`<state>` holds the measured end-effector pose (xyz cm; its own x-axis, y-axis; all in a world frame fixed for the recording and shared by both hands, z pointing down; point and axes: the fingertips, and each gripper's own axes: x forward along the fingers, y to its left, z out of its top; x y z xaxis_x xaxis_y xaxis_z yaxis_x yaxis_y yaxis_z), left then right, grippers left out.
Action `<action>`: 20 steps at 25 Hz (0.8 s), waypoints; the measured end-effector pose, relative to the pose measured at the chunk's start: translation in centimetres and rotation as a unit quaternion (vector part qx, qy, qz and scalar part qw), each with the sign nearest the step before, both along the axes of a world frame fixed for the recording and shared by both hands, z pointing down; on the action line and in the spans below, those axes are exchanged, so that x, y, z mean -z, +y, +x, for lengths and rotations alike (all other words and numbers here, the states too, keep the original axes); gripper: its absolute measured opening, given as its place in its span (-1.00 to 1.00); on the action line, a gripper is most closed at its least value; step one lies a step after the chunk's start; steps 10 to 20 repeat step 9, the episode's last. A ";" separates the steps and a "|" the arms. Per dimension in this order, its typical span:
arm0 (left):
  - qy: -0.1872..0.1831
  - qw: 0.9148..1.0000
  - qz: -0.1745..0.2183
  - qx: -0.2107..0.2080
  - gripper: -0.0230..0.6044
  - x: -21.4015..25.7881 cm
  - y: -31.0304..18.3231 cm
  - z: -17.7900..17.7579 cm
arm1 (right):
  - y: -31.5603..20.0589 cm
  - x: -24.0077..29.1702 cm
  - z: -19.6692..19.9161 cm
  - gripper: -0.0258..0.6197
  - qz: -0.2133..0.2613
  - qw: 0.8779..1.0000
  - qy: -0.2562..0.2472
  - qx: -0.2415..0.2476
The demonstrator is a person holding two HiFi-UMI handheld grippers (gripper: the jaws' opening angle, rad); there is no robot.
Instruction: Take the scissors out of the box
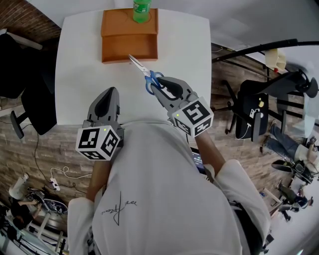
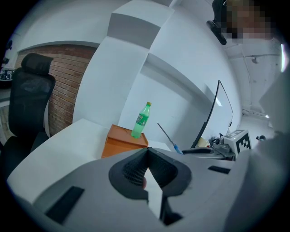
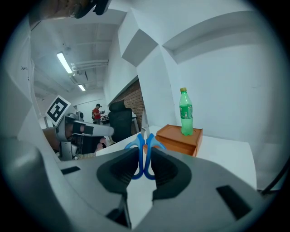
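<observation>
Scissors [image 1: 145, 72] clamped by handles in right claw [image 1: 160, 85] | blades point at box [image 1: 129, 47], far bench edge | left claw [image 1: 109, 92] pinched together, empty

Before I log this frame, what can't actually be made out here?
- Bottle: top cut off by the head view's upper edge; label print too small everywhere.
- Scissors blades: right gripper view, nearly hidden behind their own handles in the right claw.
- Background people: right gripper view, too small.
</observation>
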<state>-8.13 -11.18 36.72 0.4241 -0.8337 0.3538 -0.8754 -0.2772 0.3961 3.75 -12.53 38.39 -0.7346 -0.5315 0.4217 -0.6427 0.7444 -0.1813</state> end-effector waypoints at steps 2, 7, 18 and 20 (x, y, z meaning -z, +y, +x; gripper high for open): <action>0.001 1.000 -0.001 0.000 -0.90 -0.1 0.0 0.0 | 0.0 0.0 0.0 -0.62 -0.001 1.000 -0.001 0.000; 0.002 1.000 -0.003 0.001 -0.90 -0.1 0.0 0.1 | 0.1 -0.1 -0.2 -0.62 0.000 1.000 0.001 0.003; 0.002 1.000 -0.003 0.001 -0.90 0.0 0.0 0.1 | 0.2 -0.1 -0.2 -0.62 -0.001 1.000 0.001 0.005; 0.002 1.000 -0.003 0.001 -0.90 0.0 0.0 0.1 | 0.2 -0.1 -0.2 -0.62 -0.001 1.000 0.001 0.005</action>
